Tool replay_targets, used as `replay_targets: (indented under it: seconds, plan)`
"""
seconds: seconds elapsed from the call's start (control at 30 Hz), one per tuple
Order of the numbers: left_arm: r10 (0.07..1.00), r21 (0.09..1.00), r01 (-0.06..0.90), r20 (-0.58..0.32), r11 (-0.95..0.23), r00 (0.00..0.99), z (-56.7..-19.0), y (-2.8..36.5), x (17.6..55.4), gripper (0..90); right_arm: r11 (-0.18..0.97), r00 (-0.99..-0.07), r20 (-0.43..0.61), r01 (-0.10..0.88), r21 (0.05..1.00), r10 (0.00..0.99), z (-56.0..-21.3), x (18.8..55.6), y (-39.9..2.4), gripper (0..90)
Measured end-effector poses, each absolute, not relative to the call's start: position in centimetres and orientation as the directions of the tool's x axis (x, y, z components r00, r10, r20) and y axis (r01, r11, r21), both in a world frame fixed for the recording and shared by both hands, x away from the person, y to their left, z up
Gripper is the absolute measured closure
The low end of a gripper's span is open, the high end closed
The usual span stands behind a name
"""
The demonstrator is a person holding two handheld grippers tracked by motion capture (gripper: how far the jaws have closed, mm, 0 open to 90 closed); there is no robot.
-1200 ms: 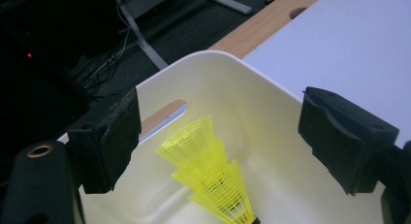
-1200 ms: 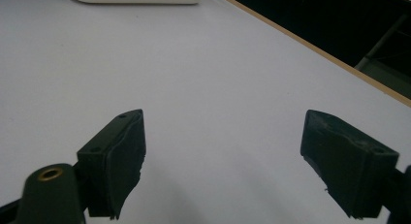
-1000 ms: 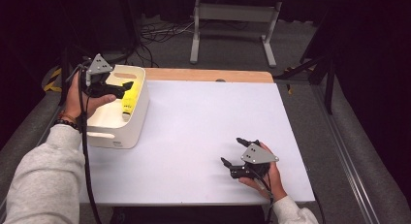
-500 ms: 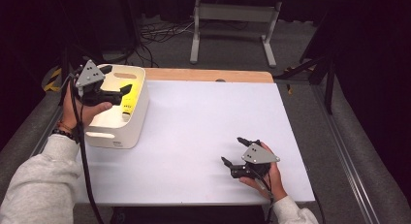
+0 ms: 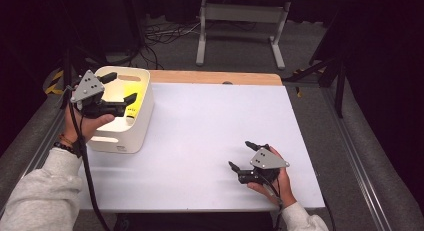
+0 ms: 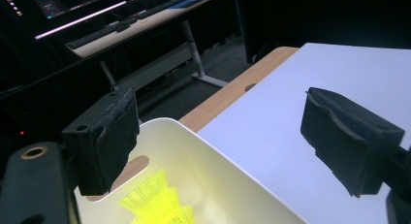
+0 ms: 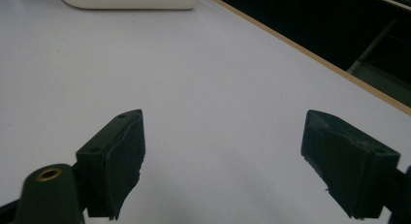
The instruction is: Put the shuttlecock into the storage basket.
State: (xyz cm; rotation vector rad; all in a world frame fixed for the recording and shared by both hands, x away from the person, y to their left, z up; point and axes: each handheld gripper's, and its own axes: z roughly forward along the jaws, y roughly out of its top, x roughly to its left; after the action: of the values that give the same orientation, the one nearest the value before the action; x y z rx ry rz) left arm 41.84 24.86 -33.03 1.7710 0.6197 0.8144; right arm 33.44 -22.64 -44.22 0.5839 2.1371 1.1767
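- A lab or office workroom, dimly lit, with one white-topped table (image 5: 210, 141) edged in wood at 12 o'clock.
- Beyond it, a desk (image 6: 145, 23) carrying lit monitors (image 6: 63, 1) and a keyboard (image 6: 118, 26).
- Loose cables (image 5: 160, 38) trail over grey carpet near a metal desk frame (image 5: 240, 21) at 12 o'clock.

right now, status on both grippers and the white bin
Left gripper open, empty, over the white bin. Right gripper open, empty, low over the bare table. Yellow item lies in the bin. Nothing in the way.
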Motion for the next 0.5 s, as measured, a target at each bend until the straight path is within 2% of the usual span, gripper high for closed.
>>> replay_targets:
  seconds: [0.27,0.5]
  plan:
    - [0.731,0.945,0.005,0.250,-0.328,0.635,-33.19,24.78,41.08,11.9,0.500,-0.707,-0.308,0.075,0.863,0.637,-44.09,33.35,-22.63,16.5]
    - [0.721,0.950,0.007,0.232,-0.312,0.653,-33.34,25.13,40.82,8.8,0.497,-0.706,-0.307,0.074,0.864,0.638,-44.03,33.33,-22.68,16.4]
